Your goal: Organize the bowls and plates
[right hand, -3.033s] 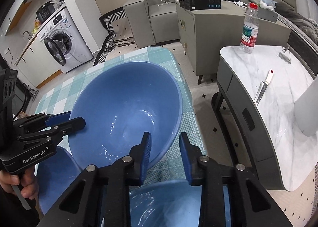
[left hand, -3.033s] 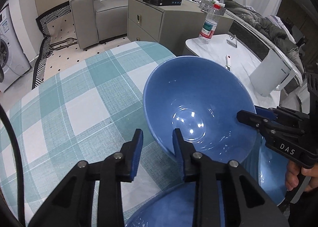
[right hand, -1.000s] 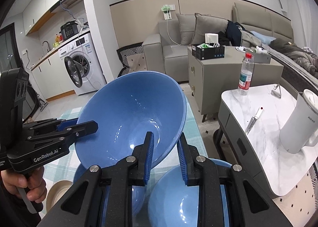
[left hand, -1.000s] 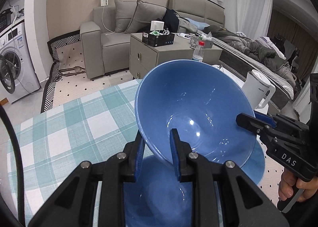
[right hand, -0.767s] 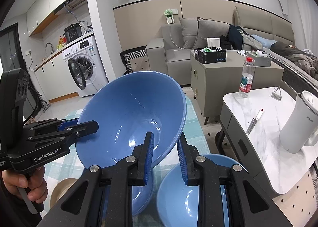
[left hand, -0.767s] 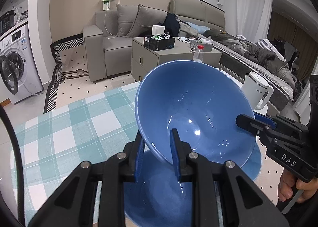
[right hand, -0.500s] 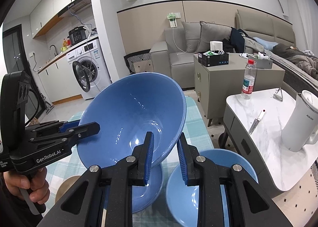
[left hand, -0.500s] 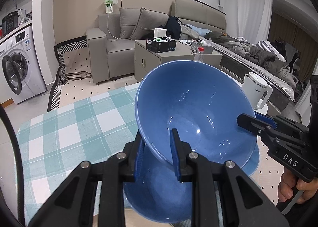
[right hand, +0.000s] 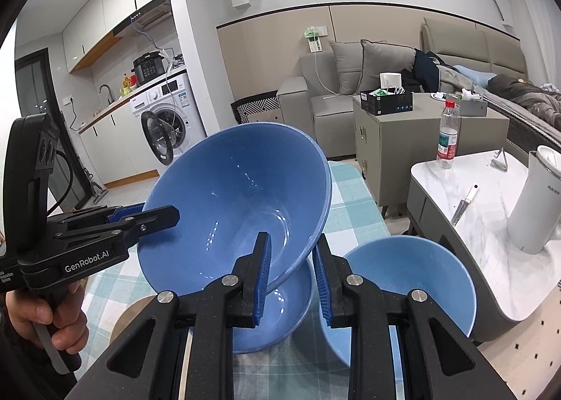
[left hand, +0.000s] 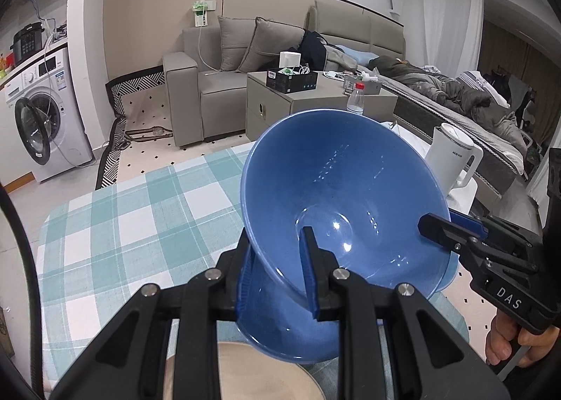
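A large blue bowl hangs tilted above the table, held by both grippers at opposite sides of its rim. My left gripper is shut on the near rim in the left wrist view, and shows again as the left gripper in the right wrist view. My right gripper is shut on the rim's other side. Under the held bowl sits a second blue bowl, with a third blue bowl to its right. A beige plate lies nearest me.
The table wears a teal checked cloth. To its right stands a marble side table with a white kettle, a water bottle and a knife. A grey cabinet, sofa and washing machine stand beyond.
Both grippers, open around the rim three seconds ago, now clamp the big bowl. In the last second they carried it back across the table; the beige plate has come into view.
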Demonstrator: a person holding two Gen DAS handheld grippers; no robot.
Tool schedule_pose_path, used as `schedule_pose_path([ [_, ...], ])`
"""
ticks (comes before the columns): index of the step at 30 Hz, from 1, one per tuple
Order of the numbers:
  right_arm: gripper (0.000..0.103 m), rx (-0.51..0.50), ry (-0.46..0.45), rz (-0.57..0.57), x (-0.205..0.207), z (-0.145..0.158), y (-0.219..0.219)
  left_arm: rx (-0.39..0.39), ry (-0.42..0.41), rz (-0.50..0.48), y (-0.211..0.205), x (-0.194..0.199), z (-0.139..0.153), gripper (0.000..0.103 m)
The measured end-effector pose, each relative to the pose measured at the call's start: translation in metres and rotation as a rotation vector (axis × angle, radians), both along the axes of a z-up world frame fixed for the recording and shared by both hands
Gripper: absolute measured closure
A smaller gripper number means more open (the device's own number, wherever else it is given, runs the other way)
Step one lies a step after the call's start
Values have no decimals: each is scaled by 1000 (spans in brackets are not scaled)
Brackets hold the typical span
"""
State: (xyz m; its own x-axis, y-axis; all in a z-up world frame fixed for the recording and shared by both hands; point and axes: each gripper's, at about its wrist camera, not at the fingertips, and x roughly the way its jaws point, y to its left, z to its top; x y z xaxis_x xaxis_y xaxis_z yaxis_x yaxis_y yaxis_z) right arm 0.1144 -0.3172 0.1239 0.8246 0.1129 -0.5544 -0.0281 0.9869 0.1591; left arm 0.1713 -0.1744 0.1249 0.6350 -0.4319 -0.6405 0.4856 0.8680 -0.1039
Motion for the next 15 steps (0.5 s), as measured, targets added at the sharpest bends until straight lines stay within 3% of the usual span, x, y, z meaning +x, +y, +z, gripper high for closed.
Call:
schedule_pose_path([
  [15, 78, 47, 35, 25, -16, -26, 8, -18, 21, 20, 13, -16, -15, 80],
])
